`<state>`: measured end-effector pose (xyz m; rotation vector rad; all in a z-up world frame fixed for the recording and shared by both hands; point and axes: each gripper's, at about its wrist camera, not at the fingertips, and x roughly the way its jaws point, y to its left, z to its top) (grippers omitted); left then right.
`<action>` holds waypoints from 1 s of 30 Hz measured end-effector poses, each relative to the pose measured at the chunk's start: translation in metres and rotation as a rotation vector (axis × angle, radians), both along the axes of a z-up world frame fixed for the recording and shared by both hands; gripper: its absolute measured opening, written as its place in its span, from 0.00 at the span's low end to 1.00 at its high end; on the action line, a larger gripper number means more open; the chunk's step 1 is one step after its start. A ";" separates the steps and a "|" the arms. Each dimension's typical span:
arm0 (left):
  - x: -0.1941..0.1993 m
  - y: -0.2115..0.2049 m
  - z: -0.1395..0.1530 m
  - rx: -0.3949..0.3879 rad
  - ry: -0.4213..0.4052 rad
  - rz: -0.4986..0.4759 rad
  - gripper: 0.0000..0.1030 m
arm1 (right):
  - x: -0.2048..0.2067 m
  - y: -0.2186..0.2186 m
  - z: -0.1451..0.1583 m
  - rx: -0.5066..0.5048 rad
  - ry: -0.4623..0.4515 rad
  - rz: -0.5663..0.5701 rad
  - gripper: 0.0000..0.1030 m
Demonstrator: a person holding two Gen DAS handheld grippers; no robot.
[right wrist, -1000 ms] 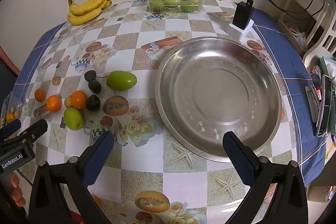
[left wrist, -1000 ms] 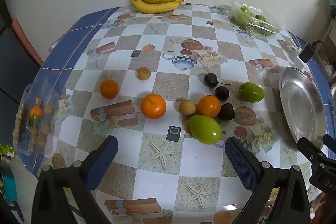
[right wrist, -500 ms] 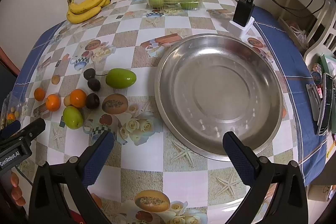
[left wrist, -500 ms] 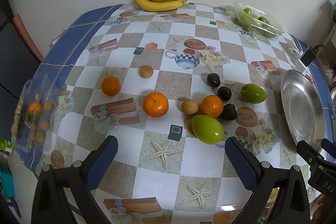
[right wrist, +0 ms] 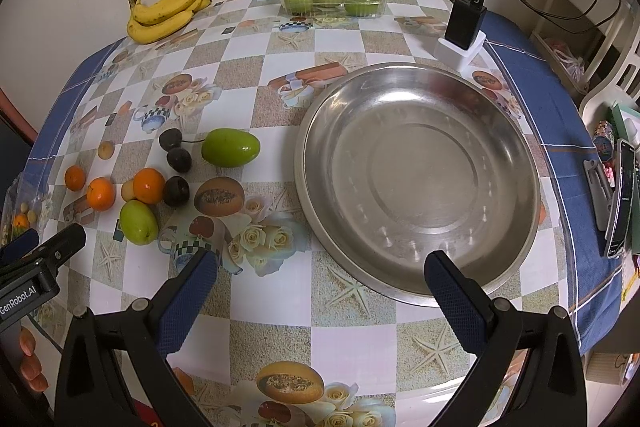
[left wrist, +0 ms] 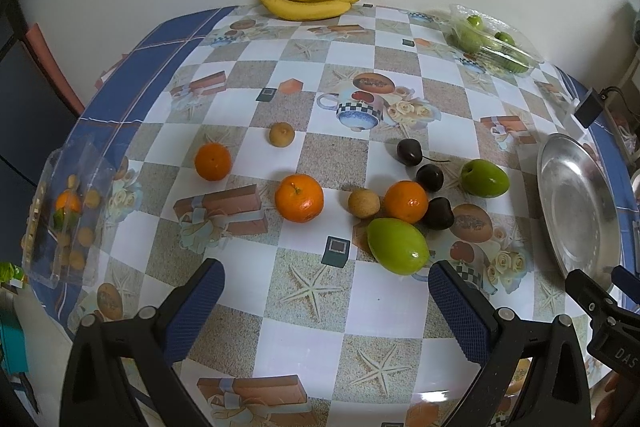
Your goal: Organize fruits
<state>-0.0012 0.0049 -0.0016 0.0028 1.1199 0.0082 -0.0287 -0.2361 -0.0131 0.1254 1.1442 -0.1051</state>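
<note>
Both claws gape wide and empty: left gripper [left wrist: 326, 293] facing the loose fruit, right gripper [right wrist: 320, 273] over the steel plate [right wrist: 520, 211].
Glossy oranges [left wrist: 299, 197], smooth green fruits [left wrist: 397, 246], dark plums [left wrist: 438, 213] and tan longans [left wrist: 363, 202] lie clustered mid-table, left of the plate.

From my left gripper [left wrist: 326, 287] the cloth ahead is bare up to the near green fruit [left wrist: 397, 246], which sits tight against an orange [left wrist: 406, 201] and a dark fruit [left wrist: 438, 213], leaving no gap between them. The other orange [left wrist: 299, 197] stands clear all round. My right gripper [right wrist: 320, 275] faces the wide metal tray [right wrist: 416, 175]; a charger [right wrist: 464, 25] stands just behind its far rim.
</note>
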 end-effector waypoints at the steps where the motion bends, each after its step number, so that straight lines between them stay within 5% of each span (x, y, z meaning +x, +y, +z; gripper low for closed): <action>1: 0.000 0.000 0.000 0.000 0.000 0.000 1.00 | 0.000 0.000 0.000 0.000 0.000 0.000 1.00; 30: 0.001 0.006 -0.002 -0.011 0.012 0.019 1.00 | 0.000 0.001 -0.001 0.000 0.002 0.002 1.00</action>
